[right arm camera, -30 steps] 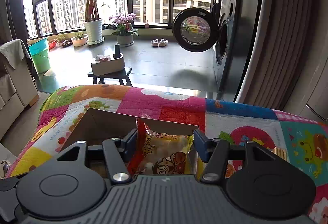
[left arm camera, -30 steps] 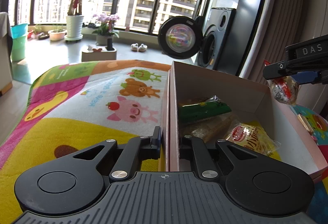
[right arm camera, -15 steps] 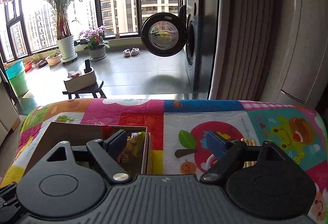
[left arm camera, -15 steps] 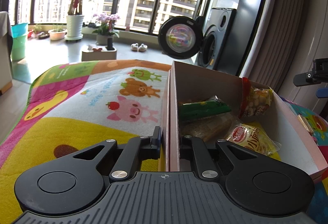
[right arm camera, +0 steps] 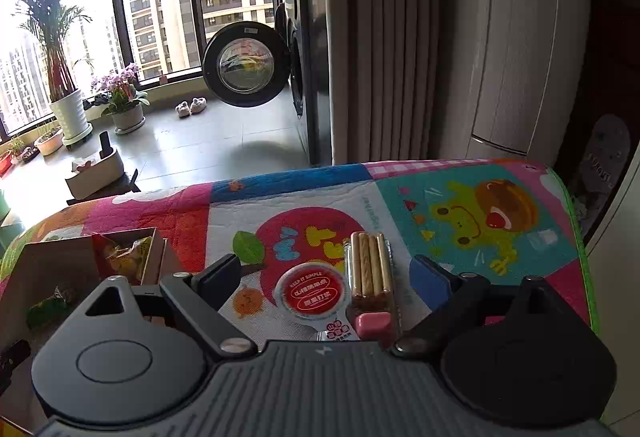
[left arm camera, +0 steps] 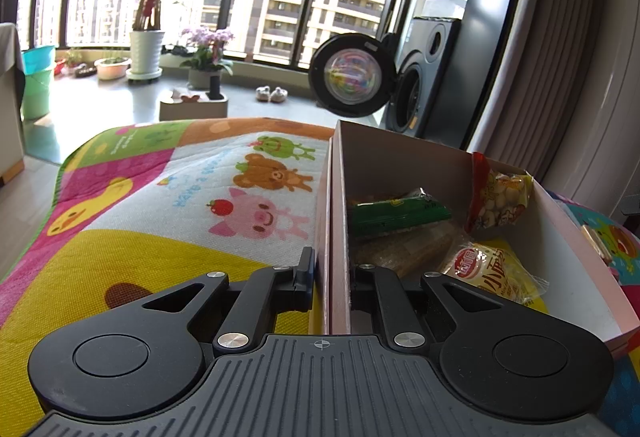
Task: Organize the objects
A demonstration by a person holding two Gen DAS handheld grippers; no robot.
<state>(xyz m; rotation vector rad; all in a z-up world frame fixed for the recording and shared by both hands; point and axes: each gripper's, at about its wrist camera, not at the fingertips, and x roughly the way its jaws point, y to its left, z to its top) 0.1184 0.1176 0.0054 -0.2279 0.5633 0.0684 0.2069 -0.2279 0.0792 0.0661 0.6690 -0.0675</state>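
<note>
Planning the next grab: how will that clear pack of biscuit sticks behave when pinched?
The stick pack lies flat on the mat, so it probably won't roll. Its clear wrap looks slippery. The thin sticks would likely snap under a hard squeeze by the right gripper.

The left gripper (left arm camera: 331, 277) and right gripper (right arm camera: 324, 273) look like matt black plastic with ribbed bases and bright metal pivot screws. The box (left arm camera: 340, 197) is smooth matt cardboard, pale pink outside, and the snack packets (left arm camera: 496, 193) in it are glossy, crinkled plastic film. The mat (left arm camera: 160, 205) is rough woven cloth, and the biscuit-stick pack (right arm camera: 370, 273) on it is clear shiny plastic beside a glossy red foil lid (right arm camera: 310, 293)
</note>
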